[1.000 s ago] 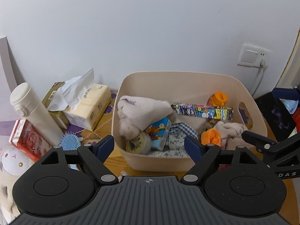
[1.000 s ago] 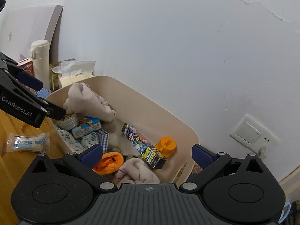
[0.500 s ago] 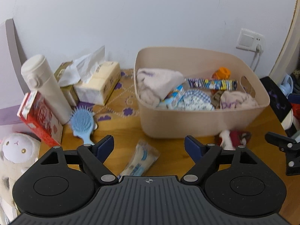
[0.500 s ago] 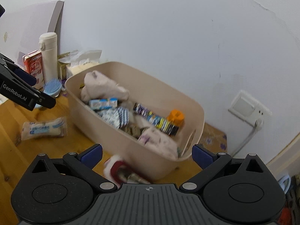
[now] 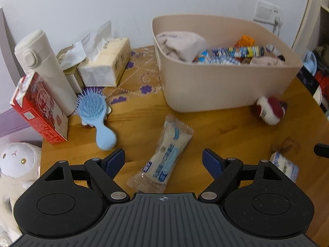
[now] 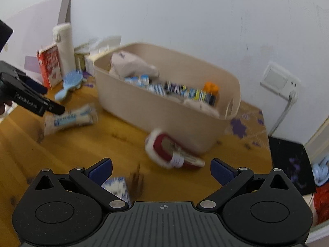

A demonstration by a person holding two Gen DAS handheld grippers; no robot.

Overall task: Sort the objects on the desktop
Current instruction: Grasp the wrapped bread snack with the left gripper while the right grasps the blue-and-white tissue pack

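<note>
Because the snack packet (image 5: 167,156) lies flat on the tabletop (image 5: 226,131) at lower centre of the left view, just ahead of the left gripper (image 5: 163,158) with jaws apart and empty, a pinch could slide off its slick wrapper. The right gripper (image 6: 161,169), jaws also apart, hovers near the red pouch (image 6: 172,152) beside the bin (image 6: 164,115); blur suggests a hasty, misjudged approach.

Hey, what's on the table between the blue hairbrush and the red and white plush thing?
The clear snack packet, lying flat on bare wood in the left wrist view.
</note>
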